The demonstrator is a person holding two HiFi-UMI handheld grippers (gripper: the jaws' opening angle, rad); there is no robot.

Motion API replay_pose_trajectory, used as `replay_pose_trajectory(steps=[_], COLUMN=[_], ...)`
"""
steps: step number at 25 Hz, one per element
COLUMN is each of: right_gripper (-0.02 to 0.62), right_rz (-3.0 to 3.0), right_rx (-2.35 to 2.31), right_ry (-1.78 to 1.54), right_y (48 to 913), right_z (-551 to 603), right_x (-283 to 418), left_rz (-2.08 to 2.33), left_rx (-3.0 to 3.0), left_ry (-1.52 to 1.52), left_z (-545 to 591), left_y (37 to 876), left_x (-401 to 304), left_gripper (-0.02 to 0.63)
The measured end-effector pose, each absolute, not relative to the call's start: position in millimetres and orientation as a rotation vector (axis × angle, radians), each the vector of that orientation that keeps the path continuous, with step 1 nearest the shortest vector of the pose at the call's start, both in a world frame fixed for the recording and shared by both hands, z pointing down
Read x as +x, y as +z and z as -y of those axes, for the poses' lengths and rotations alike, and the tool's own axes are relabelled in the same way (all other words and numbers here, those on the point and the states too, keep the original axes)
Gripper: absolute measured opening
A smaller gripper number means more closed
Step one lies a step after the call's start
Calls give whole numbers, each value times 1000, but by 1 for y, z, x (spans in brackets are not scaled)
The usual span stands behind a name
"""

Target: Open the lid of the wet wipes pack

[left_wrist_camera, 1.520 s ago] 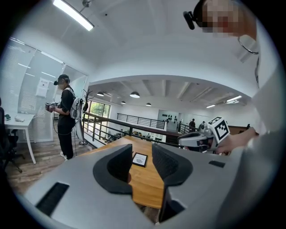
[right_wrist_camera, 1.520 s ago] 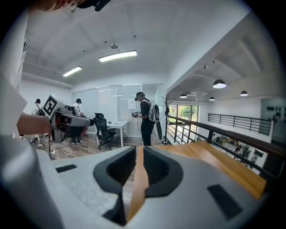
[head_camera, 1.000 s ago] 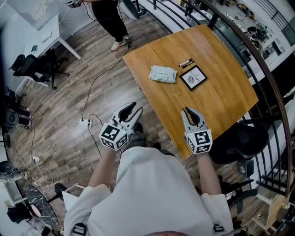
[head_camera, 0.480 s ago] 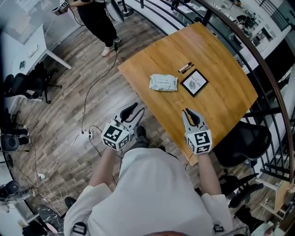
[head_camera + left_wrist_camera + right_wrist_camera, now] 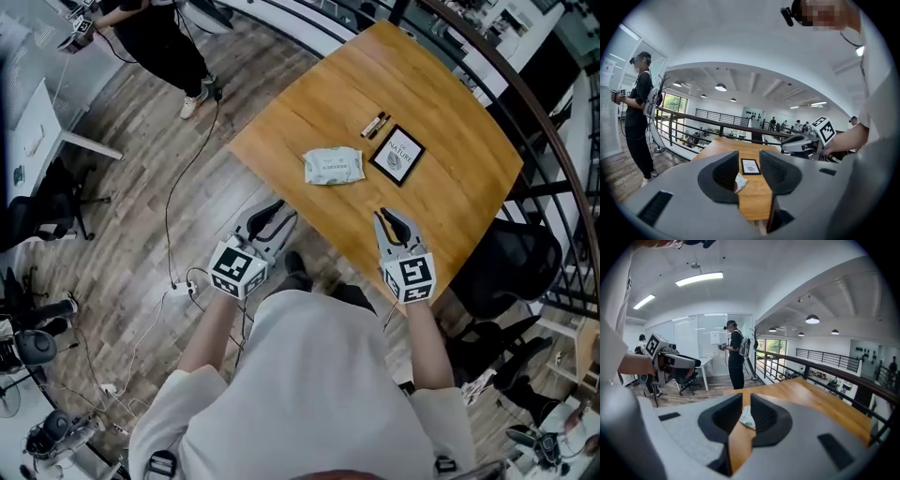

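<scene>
Both forearms reach forward at waist height. The left gripper (image 5: pixel 277 214) hangs over the floor just off the table (image 5: pixel 450 206) edge, and the right gripper (image 5: pixel 389 223) is over the near edge. Both pairs of jaws stand apart, holding nothing. The wet wipes pack (image 5: pixel 333 166) lies flat on the table ahead, beside a framed card (image 5: pixel 397 156), its lid apparently unopened. Compared with a second ago, the table and pack sit slightly nearer the grippers.
</scene>
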State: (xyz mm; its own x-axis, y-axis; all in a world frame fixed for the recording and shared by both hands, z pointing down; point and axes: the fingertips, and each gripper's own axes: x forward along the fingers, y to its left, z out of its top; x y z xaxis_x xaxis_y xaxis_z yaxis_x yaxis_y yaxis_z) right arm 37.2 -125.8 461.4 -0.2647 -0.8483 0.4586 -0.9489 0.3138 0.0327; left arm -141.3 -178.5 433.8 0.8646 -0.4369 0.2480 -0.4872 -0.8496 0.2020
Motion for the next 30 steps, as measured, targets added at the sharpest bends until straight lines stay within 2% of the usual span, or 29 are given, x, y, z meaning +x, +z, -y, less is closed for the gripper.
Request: replay_pose_trajectory(steps=[17, 30], right_gripper=[40, 38], right_rz=[2152, 2193], right_rx=[1545, 1392], right_ry=[467, 570], right_y=[519, 594], right_z=[181, 233], right_x=[52, 98], left_rz=[613, 613], left_rx=[2725, 2743], left_ry=[358, 540], left_z=[231, 268], left_y=[493, 542], left_x=[-102, -29], left_gripper=[132, 132])
